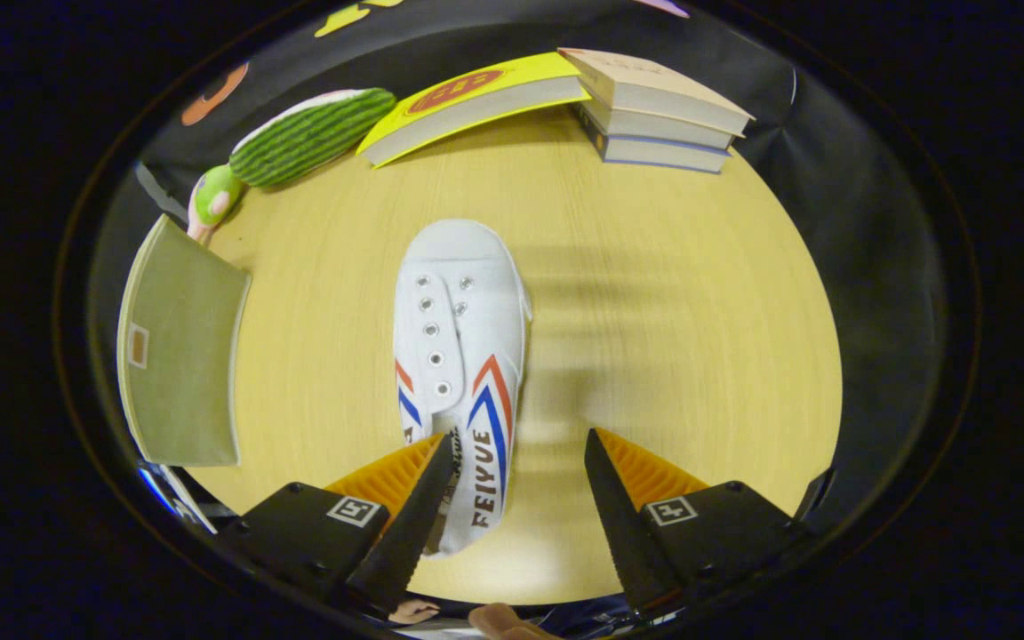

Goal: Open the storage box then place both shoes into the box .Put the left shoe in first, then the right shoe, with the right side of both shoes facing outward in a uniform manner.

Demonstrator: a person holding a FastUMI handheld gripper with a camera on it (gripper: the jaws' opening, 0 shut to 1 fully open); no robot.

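a shoe [461, 356] lies on the table [672, 338], its heel between the spread fingers of the gripper [519, 462], nearer the left one, toe pointing away. a box [181, 351] sits to its left. beyond lie a plush toy [308, 135], a book [476, 102] and stacked books [659, 111].

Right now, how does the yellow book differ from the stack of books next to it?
The yellow book is a single volume lying at a slant, its far end resting against the stack of books; the stack is three books piled flat. Its cover is bright yellow with a red emblem; the stack's top cover is pale. Both sit on the wooden table, far beyond the shoe and open gripper.
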